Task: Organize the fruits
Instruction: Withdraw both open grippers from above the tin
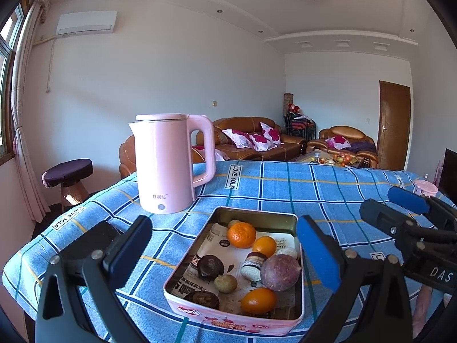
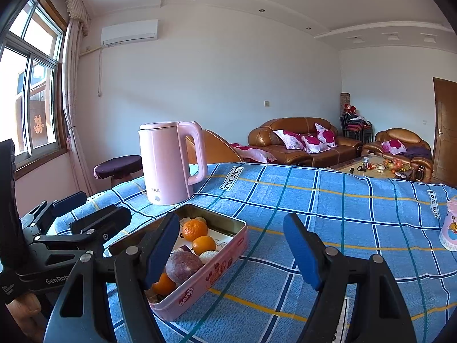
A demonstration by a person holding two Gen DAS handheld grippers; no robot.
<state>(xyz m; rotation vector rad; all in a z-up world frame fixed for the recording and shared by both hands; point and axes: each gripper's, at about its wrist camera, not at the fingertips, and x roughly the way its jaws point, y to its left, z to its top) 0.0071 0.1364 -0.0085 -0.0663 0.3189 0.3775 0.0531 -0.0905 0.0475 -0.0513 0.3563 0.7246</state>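
Left gripper (image 1: 225, 254): jaws spread wide, blue-padded fingers (image 1: 318, 253) flanking the open tin without touching it, nothing held between them. Right gripper (image 2: 231, 254): jaws parted and empty, the left finger in front of the tin's near corner, the right finger over bare cloth; in the left wrist view it appears at the right edge, beside the tin. Rectangular pink tin (image 1: 295, 318): rests on the table, lined with printed paper, and holds the fruits. Contents: a mandarin (image 1: 241, 234) toward the far end, a smaller orange fruit (image 1: 264, 246) just beside it, a purple passion fruit (image 1: 280, 272) against the right wall, a second small orange fruit (image 1: 258, 300) at the near end, a greenish-brown round fruit (image 1: 225, 283) near the centre, and two dark brown wrinkled items (image 1: 210, 266) on the left side, whose kind cannot be told. A small wrapped piece (image 1: 252, 265) lies between the passion fruit and the dark items. Blue checked tablecloth (image 1: 285, 191): covers the table. Pink electric kettle (image 1: 167, 163): stands upright beyond the tin, handle toward the right. Pink lidded cup (image 2: 450, 225): stands at the table's far right. Background: brown leather sofa (image 1: 251, 137) with floral cushions.
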